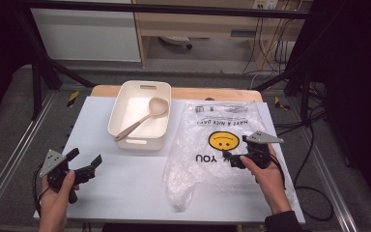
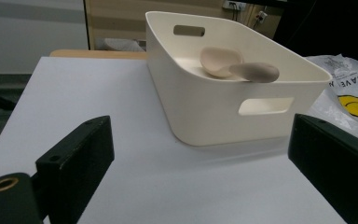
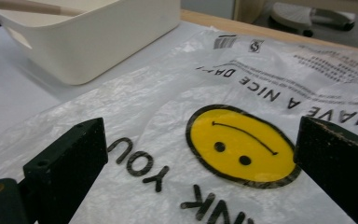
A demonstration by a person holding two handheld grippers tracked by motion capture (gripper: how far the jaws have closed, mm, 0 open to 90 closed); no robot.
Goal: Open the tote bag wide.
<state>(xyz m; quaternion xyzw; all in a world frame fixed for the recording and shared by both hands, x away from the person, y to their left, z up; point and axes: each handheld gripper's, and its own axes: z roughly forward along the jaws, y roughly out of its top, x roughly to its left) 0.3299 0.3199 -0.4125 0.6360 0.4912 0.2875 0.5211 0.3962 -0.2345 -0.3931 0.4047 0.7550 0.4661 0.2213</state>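
- Bag (image 1: 212, 145): clear plastic carrier with a yellow smiley face (image 3: 242, 145) and black lettering, lying flat and crumpled on the right half of the white table sheet (image 1: 125, 188), print upside down from the person's side.
- We see the right gripper (image 1: 235, 155) low over the bag's right part, beside the smiley; in the right gripper view its jaws stand wide apart on either side of the print, nothing clamped between them.
- We cannot tell whether the jaw tips touch the plastic.
- Cream bin (image 1: 140, 115) stands just left of the bag's top edge, at the far side of the sheet; a beige ladle (image 1: 142, 117) lies in it, bowl toward the far right corner, handle resting on the near rim.
- Left gripper (image 1: 88, 165) is held over bare sheet at the near left, well apart from bin and bag, jaws wide and empty, pointing toward the bin.
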